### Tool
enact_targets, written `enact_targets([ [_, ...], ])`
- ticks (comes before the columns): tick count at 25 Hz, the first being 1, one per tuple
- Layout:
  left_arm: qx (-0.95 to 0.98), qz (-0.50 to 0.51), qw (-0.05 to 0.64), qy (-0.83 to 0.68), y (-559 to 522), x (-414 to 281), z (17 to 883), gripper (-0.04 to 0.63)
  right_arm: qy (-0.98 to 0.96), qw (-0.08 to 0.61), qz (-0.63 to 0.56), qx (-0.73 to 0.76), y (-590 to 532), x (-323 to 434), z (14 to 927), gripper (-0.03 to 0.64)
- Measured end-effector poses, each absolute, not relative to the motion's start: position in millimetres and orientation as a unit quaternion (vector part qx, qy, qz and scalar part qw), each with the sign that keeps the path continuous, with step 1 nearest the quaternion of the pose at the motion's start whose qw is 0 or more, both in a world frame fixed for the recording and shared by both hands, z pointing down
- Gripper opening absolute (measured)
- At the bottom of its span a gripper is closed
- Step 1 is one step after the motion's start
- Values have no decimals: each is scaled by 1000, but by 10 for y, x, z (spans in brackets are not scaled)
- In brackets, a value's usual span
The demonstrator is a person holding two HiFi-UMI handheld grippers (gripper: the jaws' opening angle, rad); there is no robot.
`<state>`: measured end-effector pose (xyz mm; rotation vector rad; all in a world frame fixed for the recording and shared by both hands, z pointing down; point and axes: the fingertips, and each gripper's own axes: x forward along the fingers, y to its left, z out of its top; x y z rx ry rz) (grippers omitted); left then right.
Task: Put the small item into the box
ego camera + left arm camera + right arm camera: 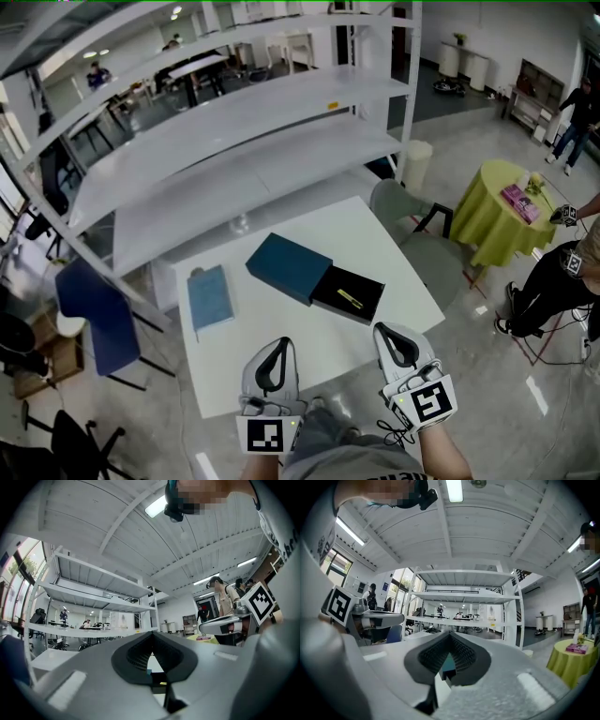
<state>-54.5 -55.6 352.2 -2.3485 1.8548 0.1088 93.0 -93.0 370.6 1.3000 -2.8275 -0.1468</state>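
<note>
Both claws hover low over the near edge of the white table (398, 258), and each gripper view shows me the same thing: the left claw (283, 343) and the right claw (383, 329) are pressed together at the tips with nothing pinched, only a loop of empty space between the pads. The dark blue box (289, 267) lies ahead of both claws. Its black tray (367, 284) juts out on the side toward the right claw. The small gold item (350, 299), slender like a pen or clip, rests on that tray, so by my reading it is already lying in the open part of the box, and what remains may be seating it or closing up. That item lies straight ahead of the gap between my two claws, clearly nearer the right claw and a little to that claw's left; from the left claw it is ahead and well to the right. Its long axis runs diagonally, the far end leaning toward the left claw's side and the near end toward the right claw. I judge the right claw the natural one to use, and it must spread first. A light blue case (208, 296) sits ahead and left of the left claw, apart from the box.
</note>
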Motion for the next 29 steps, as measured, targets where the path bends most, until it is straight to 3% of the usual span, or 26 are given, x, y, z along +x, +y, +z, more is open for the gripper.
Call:
enact_targets([
  [29, -779, 30, 85, 620, -408, -490, 3511, 20, -912, -11, -54, 407, -713, 927, 3571, 3],
])
